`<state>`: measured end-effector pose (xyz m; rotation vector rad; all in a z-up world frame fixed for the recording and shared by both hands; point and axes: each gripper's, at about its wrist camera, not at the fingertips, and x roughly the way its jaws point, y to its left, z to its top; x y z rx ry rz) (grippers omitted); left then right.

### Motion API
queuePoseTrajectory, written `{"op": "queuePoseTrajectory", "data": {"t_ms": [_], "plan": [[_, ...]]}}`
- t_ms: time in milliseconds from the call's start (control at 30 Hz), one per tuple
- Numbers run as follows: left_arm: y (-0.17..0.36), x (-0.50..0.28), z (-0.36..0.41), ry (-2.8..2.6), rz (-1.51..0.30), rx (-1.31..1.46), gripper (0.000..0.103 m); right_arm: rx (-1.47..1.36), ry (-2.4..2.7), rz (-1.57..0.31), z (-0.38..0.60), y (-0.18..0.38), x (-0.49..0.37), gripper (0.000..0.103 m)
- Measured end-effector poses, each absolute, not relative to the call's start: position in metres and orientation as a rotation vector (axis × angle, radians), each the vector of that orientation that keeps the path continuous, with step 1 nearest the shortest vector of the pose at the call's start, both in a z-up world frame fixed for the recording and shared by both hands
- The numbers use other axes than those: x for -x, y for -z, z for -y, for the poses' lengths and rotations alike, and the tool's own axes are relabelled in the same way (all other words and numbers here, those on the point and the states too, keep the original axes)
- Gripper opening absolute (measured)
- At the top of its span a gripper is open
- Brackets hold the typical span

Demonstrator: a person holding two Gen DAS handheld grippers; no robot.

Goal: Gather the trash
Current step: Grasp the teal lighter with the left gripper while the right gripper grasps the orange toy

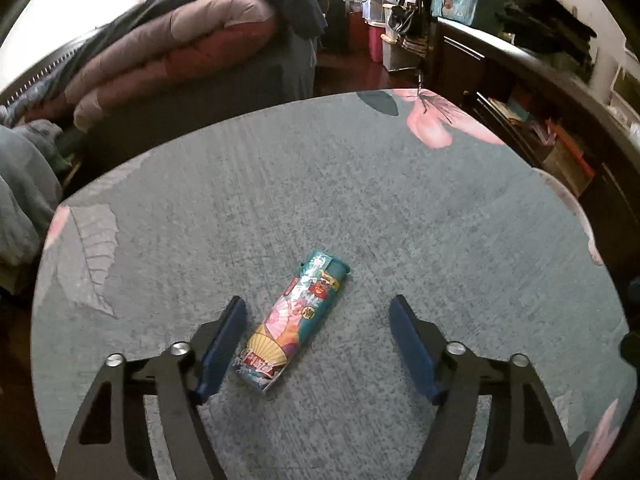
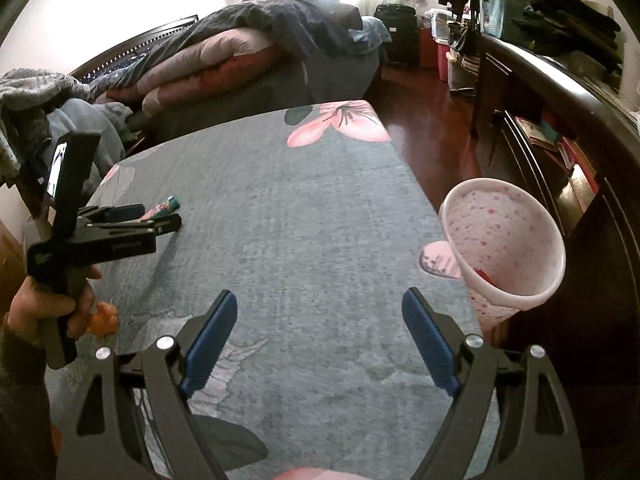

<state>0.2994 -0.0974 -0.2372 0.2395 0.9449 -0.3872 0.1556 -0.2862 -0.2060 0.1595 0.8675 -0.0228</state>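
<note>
Black left gripper (image 1: pixel 318 340) and right gripper (image 2: pixel 318 334), blue ribbed pads, silver screws.

Table (image 1: pixel 360 184): grey-teal cloth cover, pink flower print. Lying on it: one teal plastic lighter (image 1: pixel 294 326) with colourful wrap; one small orange lump (image 2: pixel 105 317).

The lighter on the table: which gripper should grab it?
Left. The left gripper is open with the lighter lying between its fingers. The right gripper is open over bare cloth, well away from it.

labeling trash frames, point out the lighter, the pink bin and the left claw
lighter (image 1: pixel 294 322), left wrist view, middle of its printed body
pink bin (image 2: pixel 502 242), right wrist view, inner wall
left claw (image 1: pixel 318 308), left wrist view, midway between fingertips
</note>
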Motion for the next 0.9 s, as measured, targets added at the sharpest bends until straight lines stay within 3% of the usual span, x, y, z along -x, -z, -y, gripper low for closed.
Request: {"op": "queuePoseTrajectory", "data": {"t_ms": [133, 167, 200, 233, 467, 900], "plan": [[0.236, -0.296, 0.097, 0.42, -0.926, -0.251, 0.053, -0.149, 0.009, -0.883, 0.276, 0.21, -0.162, 0.085], [0.235, -0.295, 0.097, 0.426, -0.924, -0.252, 0.044, -0.145, 0.005, -0.885, 0.272, 0.21, -0.164, 0.085], [0.234, -0.293, 0.098, 0.432, -0.918, -0.256, 0.028, -0.141, -0.003, -0.886, 0.268, 0.21, -0.164, 0.085], [0.234, -0.292, 0.099, 0.436, -0.916, -0.261, 0.023, -0.137, -0.01, -0.887, 0.265, 0.21, -0.164, 0.085], [0.233, -0.29, 0.08, 0.412, -0.909, -0.217, 0.022, -0.097, -0.096, -0.894, 0.224, 0.209, -0.164, 0.085], [0.205, -0.261, -0.024, 0.199, -0.821, -0.091, 0.022, -0.008, -0.331, -0.938, 0.113, 0.227, -0.172, 0.085]]}}
